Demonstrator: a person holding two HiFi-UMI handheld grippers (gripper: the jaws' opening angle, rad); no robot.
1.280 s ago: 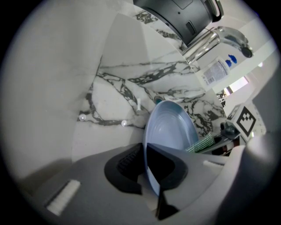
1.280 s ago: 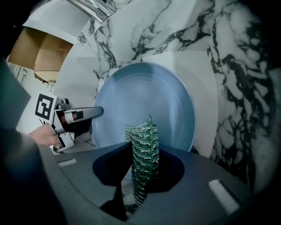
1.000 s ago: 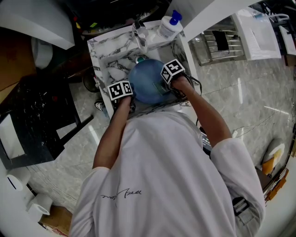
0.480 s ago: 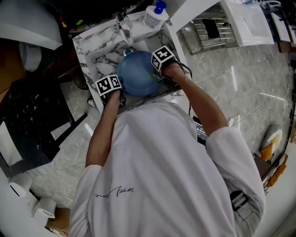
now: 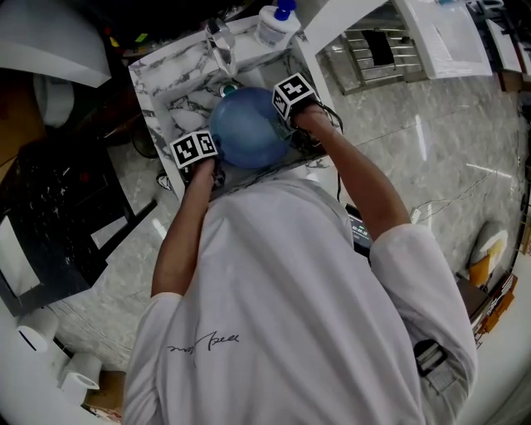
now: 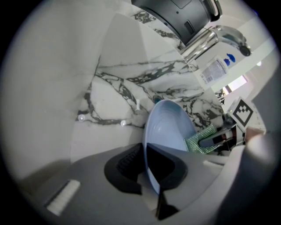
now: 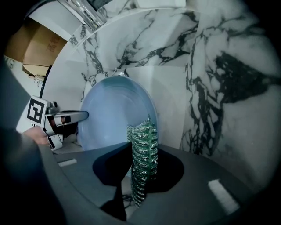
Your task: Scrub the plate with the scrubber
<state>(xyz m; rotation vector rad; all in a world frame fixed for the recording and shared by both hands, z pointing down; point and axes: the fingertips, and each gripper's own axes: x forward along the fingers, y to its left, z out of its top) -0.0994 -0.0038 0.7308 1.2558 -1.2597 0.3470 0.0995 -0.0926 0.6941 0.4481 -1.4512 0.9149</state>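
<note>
In the head view, the blue plate (image 5: 245,129) stood tilted on edge at the marble sink (image 5: 162,79), between the left gripper (image 5: 207,162) and the right gripper (image 5: 292,124) — 1 at each side of its rim. In the left gripper view, the 2 jaws were clamped on the plate's lower rim, and the green scrubber (image 6: 198,141) lay against the plate's inner face. In the right gripper view, the jaws pinched that scrubber upright — its top edge touching the plate, with a chrome faucet (image 7: 85,13) above.
</note>
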